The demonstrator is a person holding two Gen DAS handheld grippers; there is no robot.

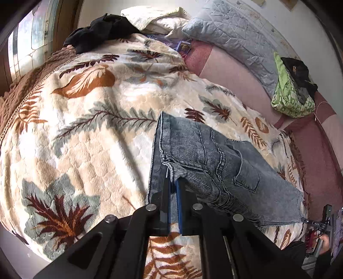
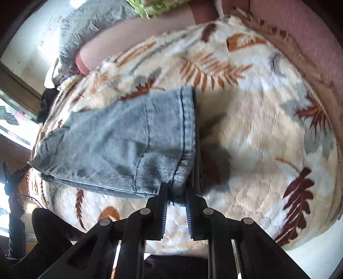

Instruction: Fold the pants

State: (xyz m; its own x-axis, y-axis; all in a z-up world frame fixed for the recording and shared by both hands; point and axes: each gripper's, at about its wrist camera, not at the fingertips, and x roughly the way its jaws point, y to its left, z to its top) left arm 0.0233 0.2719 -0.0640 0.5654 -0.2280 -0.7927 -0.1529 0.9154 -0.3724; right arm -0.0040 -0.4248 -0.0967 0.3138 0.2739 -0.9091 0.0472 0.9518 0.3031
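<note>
Light blue denim pants [image 1: 205, 158] hang folded above a leaf-patterned blanket [image 1: 85, 111] on a bed. My left gripper [image 1: 173, 182] is shut on the waistband corner, with a back pocket showing to its right. My right gripper [image 2: 176, 191] is shut on the hem corner of the pants [image 2: 128, 133]. The pants stretch between the two grippers and are lifted off the blanket [image 2: 257, 128]. The far ends of the fabric droop toward the blanket.
A black garment [image 1: 100, 30] lies at the far head of the bed beside a cream pillow [image 1: 158, 17]. A grey quilt [image 1: 233, 40] and a green cloth pile [image 1: 289, 90] lie on the pink sheet [image 1: 231, 75] at right. A window [image 1: 27, 45] is at left.
</note>
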